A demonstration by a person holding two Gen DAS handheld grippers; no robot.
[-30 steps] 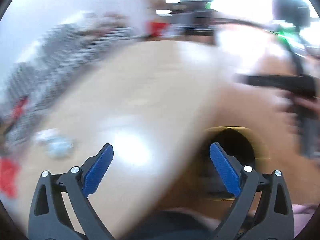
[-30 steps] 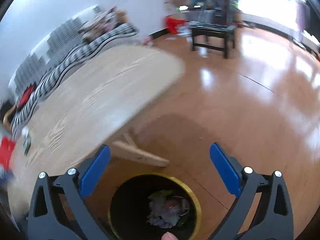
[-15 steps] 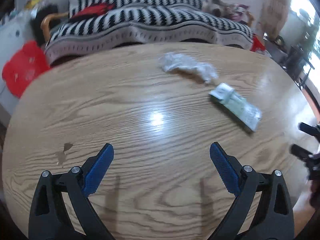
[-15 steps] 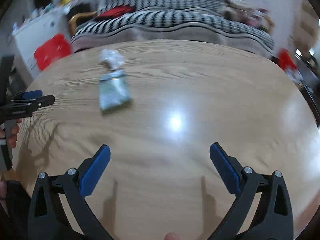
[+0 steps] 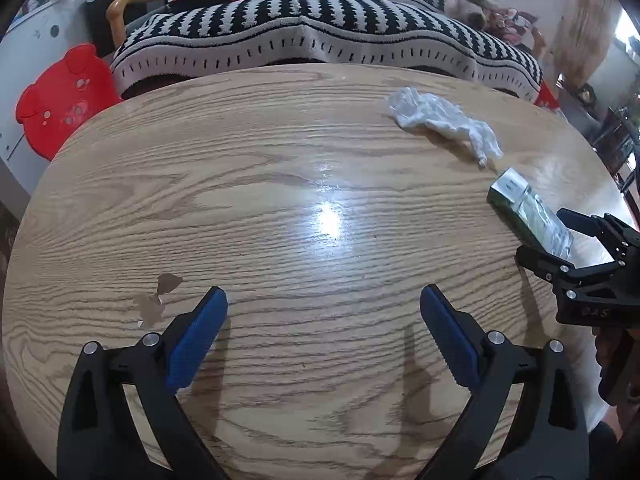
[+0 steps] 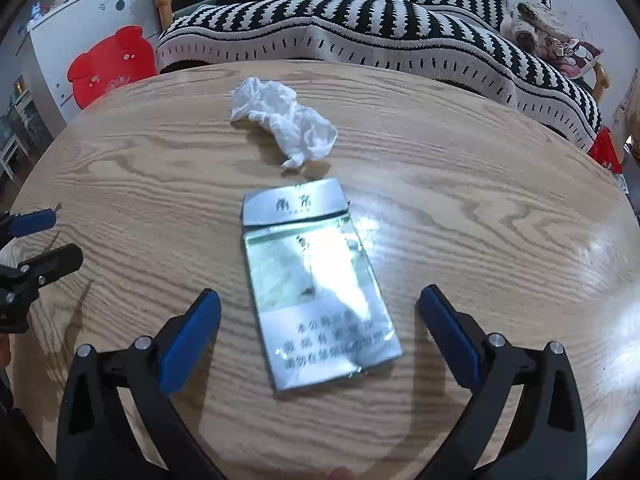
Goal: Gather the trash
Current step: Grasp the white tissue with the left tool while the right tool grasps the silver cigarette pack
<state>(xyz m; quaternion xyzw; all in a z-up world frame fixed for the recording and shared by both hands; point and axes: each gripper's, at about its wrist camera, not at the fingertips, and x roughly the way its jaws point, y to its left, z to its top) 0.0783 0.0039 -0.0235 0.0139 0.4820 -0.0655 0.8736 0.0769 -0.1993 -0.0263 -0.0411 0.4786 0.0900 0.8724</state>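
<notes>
Tissue [image 6: 284,120] behind pack [image 6: 316,280] on table [image 6: 500,208]

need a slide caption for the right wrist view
Open right claw straddling a flattened cigarette pack, crumpled tissue beyond.

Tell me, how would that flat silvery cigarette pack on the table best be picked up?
The cigarette pack lies flat on the wooden table, its long axis running away from the right hand-held gripper, whose open fingers already sit either side of its near end. Probably best: come down from above and pinch across the two long edges near the lower half. The crumpled tissue lies beyond, out of the way.
</notes>
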